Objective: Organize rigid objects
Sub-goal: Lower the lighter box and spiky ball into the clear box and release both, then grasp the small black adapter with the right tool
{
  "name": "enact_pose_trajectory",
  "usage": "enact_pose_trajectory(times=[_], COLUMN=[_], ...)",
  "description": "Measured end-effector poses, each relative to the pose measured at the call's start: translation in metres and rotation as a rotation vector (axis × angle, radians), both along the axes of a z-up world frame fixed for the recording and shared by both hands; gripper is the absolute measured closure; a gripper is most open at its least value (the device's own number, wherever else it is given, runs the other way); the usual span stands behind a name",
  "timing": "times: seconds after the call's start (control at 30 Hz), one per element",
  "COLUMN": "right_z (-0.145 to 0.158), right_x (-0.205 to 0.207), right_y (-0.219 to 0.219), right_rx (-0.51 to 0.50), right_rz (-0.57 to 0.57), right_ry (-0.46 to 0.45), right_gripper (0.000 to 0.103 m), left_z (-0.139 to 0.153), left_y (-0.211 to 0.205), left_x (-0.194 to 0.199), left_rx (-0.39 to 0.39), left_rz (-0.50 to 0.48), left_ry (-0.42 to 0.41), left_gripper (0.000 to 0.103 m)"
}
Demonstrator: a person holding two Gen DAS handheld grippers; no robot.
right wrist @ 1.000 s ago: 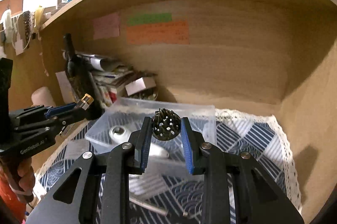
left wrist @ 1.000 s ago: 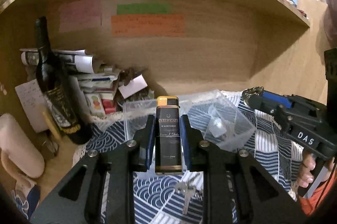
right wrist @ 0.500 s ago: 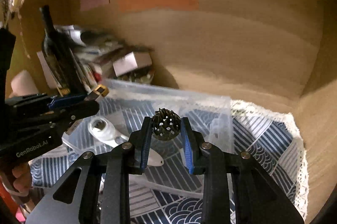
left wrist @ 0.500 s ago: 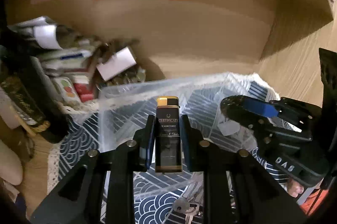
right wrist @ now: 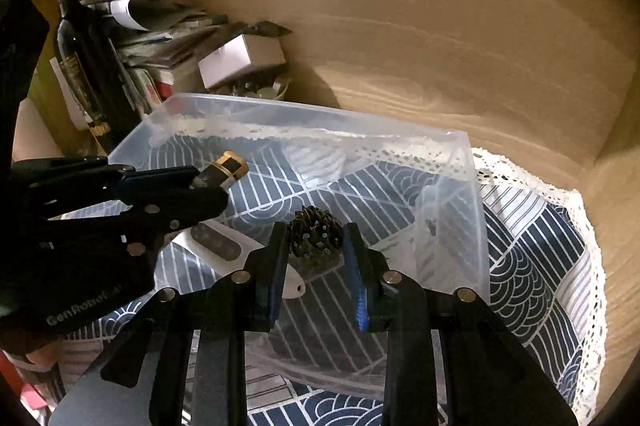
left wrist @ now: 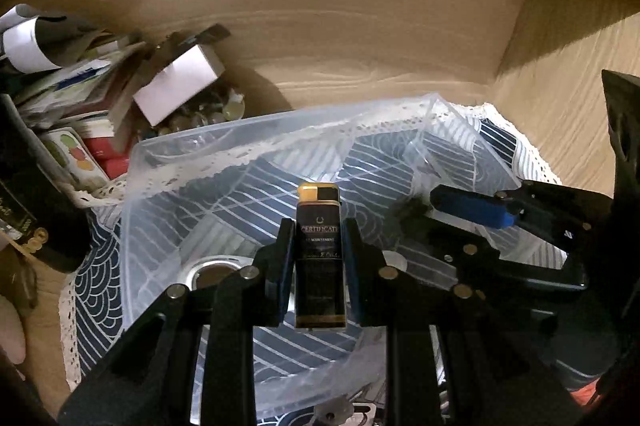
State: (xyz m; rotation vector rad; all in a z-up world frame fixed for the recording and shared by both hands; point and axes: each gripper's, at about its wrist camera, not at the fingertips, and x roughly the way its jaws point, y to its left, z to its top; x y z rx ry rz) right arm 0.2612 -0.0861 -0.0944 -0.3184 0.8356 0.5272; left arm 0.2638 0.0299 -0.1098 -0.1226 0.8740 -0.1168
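Over the clear plastic bin [right wrist: 460, 185], both grippers carry loads.
Left gripper [left wrist: 318, 246] clamps an upright black-and-gold lighter [left wrist: 319, 258]; right gripper [right wrist: 316, 246] clamps a perforated dark ball [right wrist: 316, 238].

Translucent, smooth clear plastic storage bin [right wrist: 460, 185]. Glossy black-and-gold rectangular lighter [left wrist: 319, 254], printed lettering on its face. Dark perforated metal ball [right wrist: 316, 240], dull sheen. Navy-and-white patterned cloth mat [right wrist: 532, 266], woven, white lace edging. Matt light wooden shelf wall [right wrist: 440, 45], visible grain. Dark glossy glass wine bottle [right wrist: 86, 65]. Matt black plastic left gripper [left wrist: 316, 258] and right gripper [right wrist: 316, 258], blue pads.
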Motion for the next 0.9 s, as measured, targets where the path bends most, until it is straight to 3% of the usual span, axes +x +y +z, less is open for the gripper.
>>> enact_pose_trajectory(times=[0.13, 0.27, 0.43, 0.7, 0.9], right_z=[0.0, 0.006, 0.026, 0.063, 0.067], right_x=[-0.001, -0.007, -0.018, -0.056, -0.083], right_y=[-0.001, -0.002, -0.006, -0.025, -0.042], right_rx=[0.001, 0.009, 0.041, 0.088, 0.086], right_rz=[0.002, 0.001, 0.0, 0.007, -0.001], right_ry=[0.001, -0.009, -0.052, -0.14, -0.166], right_gripper=[0.078, 0.075, 0.065, 0.055, 0.054], left_z=[0.002, 0.011, 0.033, 0.072, 0.07], left_y=[0.0, 0.001, 0.007, 0.018, 0.018], left_x=[-0.002, -0.008, -0.024, -0.073, -0.112], left_rx=[0.011, 0.021, 0.017, 0.035, 0.072], left_rz=[0.013, 0.022, 0.048, 0.091, 0.09], left_ry=[-0.002, -0.014, -0.066, -0.173, -0.181], left_gripper=[0.08, 0.072, 0.053, 0.012, 0.007])
